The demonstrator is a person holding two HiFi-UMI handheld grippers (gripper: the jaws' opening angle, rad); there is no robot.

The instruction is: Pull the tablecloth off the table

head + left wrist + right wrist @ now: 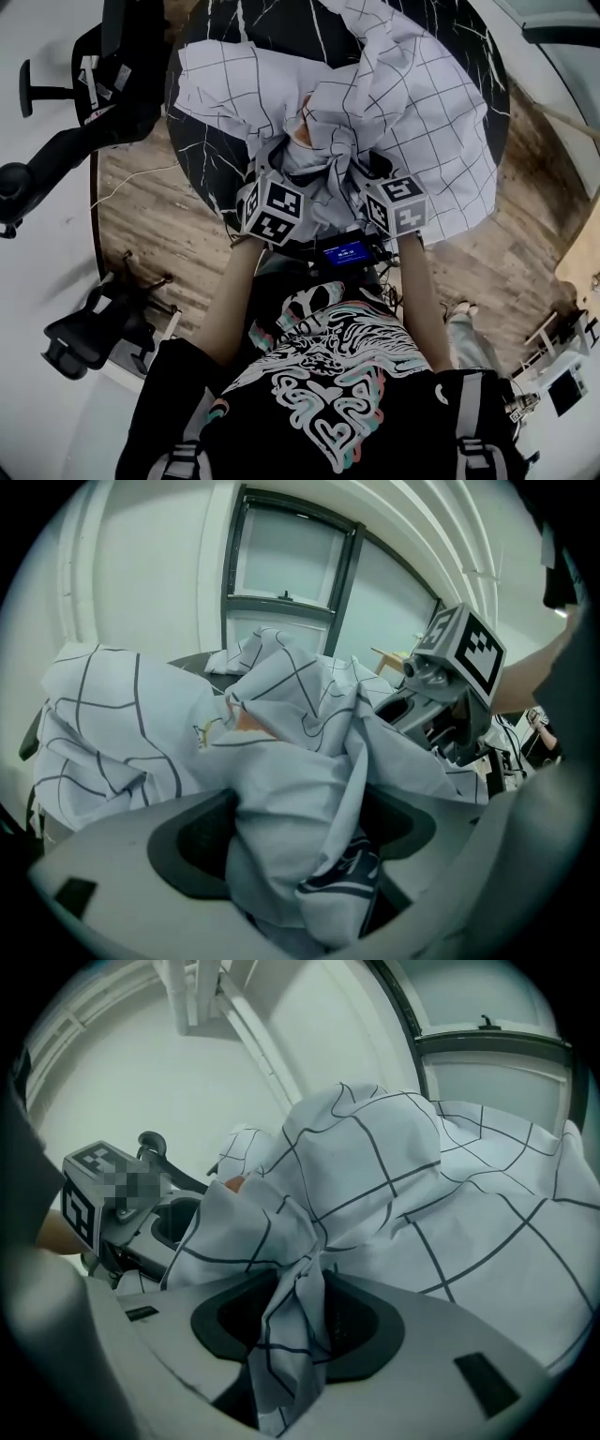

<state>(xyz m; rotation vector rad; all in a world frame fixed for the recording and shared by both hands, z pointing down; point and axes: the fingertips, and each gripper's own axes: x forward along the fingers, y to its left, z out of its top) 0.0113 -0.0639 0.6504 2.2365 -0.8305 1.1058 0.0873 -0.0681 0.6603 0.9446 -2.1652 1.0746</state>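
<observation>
A white tablecloth (422,112) with thin dark grid lines lies crumpled on a round black marble table (208,155). It is bunched up toward the near edge, and bare tabletop shows at the left. My left gripper (298,159) sits at that bunch, its tips buried in the folds. In the left gripper view a thick wad of tablecloth (291,808) fills the gap of the left gripper (300,855) and touches both pads. My right gripper (358,157) is close beside it. A narrow gathered strip of tablecloth (295,1316) hangs pinched in the right gripper (298,1321).
Black office chairs (56,122) (84,337) stand on the floor to the left. Wooden flooring (150,216) rings the table. A small device with a blue screen (345,251) sits at my chest. A window (281,564) lies beyond the table.
</observation>
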